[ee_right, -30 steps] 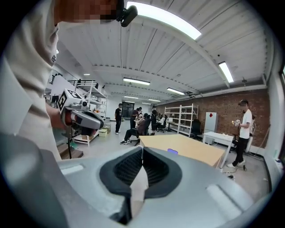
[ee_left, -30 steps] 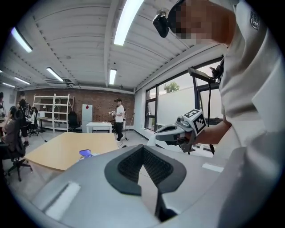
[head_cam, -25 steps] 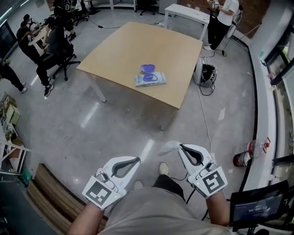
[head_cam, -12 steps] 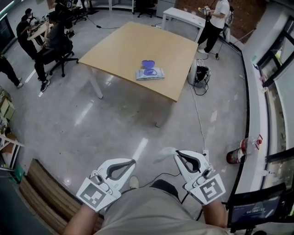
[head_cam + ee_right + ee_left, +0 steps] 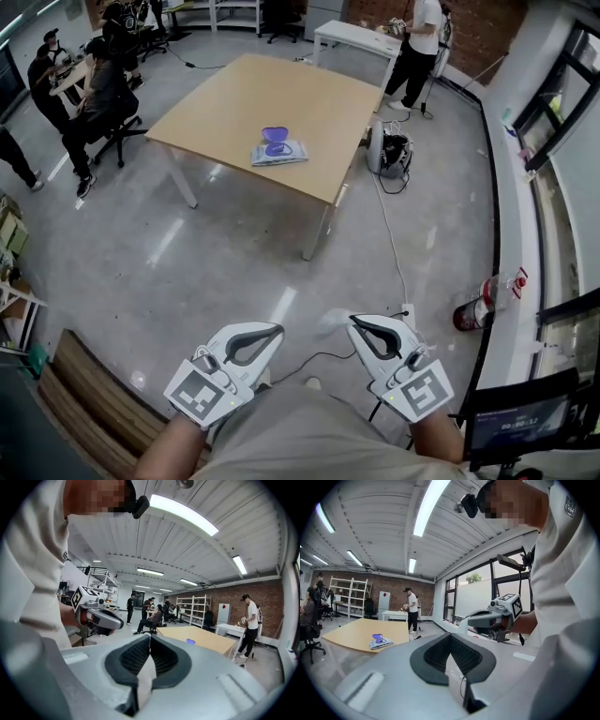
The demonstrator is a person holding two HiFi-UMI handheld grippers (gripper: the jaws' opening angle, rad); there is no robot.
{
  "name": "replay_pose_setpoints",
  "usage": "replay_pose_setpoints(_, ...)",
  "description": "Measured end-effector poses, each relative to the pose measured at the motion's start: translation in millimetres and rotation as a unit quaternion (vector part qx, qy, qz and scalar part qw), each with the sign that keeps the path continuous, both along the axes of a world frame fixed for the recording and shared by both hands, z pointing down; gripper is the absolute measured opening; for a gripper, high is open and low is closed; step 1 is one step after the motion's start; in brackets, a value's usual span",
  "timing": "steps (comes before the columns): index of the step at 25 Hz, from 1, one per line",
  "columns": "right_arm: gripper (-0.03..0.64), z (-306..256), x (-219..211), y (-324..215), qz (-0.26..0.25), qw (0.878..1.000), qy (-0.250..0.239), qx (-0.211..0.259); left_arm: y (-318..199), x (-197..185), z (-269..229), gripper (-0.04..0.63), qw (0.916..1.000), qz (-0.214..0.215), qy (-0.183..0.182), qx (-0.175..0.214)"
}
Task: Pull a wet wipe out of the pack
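The wet wipe pack [image 5: 278,153] lies on the wooden table [image 5: 319,103] far ahead, its purple lid [image 5: 274,136] flipped open. It also shows small in the left gripper view as the pack [image 5: 380,642], and in the right gripper view only the purple lid [image 5: 190,641] shows. Both grippers hang close to my body, well short of the table. My right gripper [image 5: 352,321] is shut on a white wet wipe [image 5: 333,322]; that wipe [image 5: 145,677] sits pinched between its pads. My left gripper [image 5: 278,328] is shut and empty.
Seated people [image 5: 98,89] are left of the table, and a standing person [image 5: 412,37] is by a white table behind it. A bag [image 5: 389,150] sits by the table leg, a cable [image 5: 389,234] crosses the floor, a red extinguisher [image 5: 478,305] stands right, a wooden bench [image 5: 84,394] low left.
In the head view the table and pack have shifted left and a little farther off. Both grippers keep the same pose in front of my body, the wipe still in the right one.
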State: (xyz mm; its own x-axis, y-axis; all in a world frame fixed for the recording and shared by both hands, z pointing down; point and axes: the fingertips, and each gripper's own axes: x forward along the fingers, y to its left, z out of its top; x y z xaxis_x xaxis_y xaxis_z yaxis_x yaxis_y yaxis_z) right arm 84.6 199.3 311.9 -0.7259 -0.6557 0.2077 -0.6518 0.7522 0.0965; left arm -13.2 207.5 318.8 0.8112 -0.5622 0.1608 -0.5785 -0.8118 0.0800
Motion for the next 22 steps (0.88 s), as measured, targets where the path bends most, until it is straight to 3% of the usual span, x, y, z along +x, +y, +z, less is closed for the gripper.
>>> replay_pose_setpoints(6, 0.003, 3.8, 31.9, 19.5, -0.006, 1.0, 0.001, 0.002, 23.7, 33.7, 4.1, 0.005, 0.9999, 0.003, 0.0, -0.01)
replay_pose_setpoints(22, 0.003, 11.6, 18.3, 63.4, -0.056, 0.998, 0.0, 0.001, 69.8, 22.2, 19.5, 0.005, 0.9984, -0.044, -0.028, -0.022)
